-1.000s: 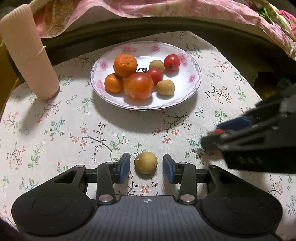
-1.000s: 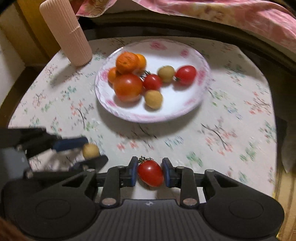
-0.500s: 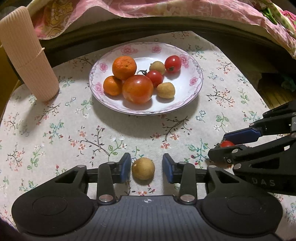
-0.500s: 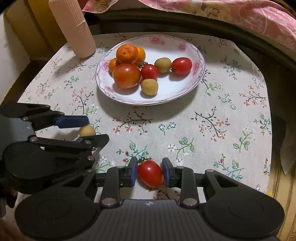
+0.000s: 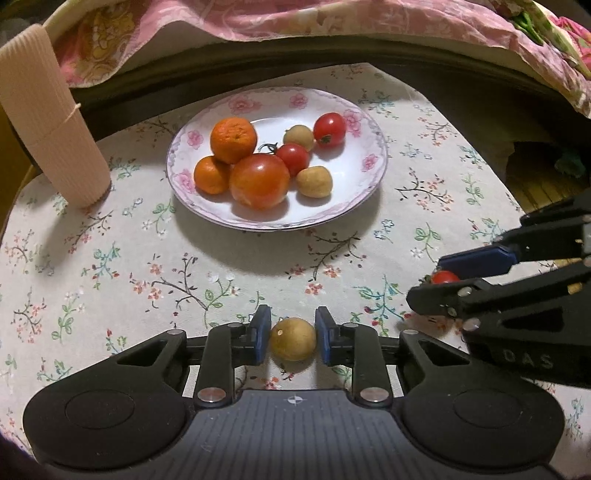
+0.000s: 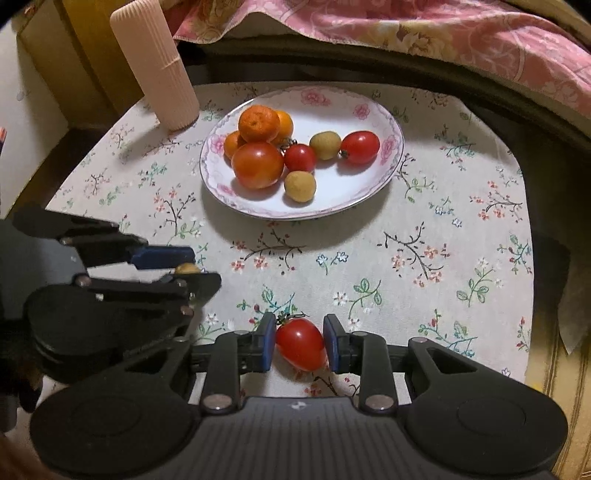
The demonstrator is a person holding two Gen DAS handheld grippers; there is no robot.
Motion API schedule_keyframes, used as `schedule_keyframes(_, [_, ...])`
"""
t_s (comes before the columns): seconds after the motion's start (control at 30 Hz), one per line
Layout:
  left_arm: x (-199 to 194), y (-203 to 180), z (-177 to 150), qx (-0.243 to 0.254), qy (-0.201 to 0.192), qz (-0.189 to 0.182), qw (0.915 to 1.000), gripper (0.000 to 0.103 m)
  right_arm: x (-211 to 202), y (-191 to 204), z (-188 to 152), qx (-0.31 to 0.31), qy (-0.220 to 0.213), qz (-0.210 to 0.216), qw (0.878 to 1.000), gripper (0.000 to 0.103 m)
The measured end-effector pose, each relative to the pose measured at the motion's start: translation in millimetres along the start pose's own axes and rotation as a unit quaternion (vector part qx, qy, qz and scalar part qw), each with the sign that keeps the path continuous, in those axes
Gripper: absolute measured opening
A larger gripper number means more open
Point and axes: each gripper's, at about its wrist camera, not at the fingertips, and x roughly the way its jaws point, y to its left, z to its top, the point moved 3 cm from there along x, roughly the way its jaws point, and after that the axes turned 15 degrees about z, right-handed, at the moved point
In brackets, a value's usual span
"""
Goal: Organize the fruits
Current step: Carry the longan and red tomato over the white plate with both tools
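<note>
Closing in since a second ago, the left tongs point(image 5: 292, 336) now pinch the small tan fruit point(image 5: 293, 339) that sat loose between their blue pads

Tan fruit low over the floral tabletop point(image 5: 110, 266), clamped from both sides – the right tongs point(image 6: 300, 344) grip a red cherry tomato point(image 6: 301, 344) with its green stem, also just above the cloth. Both pairs sit side by side at the near edge, well apart from the flowered plate point(image 5: 365, 184), which carries two oranges, a big tomato, two cherry tomatoes and two more tan fruits. A ribbed pink cylinder point(image 5: 51, 122) stands left of the plate – pink bedding point(image 5: 295, 18) lies beyond
</note>
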Motion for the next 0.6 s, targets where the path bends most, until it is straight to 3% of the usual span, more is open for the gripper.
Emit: schedule_keyframes(0.6, [-28,6,9,-0.021,-0.034,0.008,0.9992,0.034,-25,2,11,0.013,-0.043,0.007,0.999,0.029])
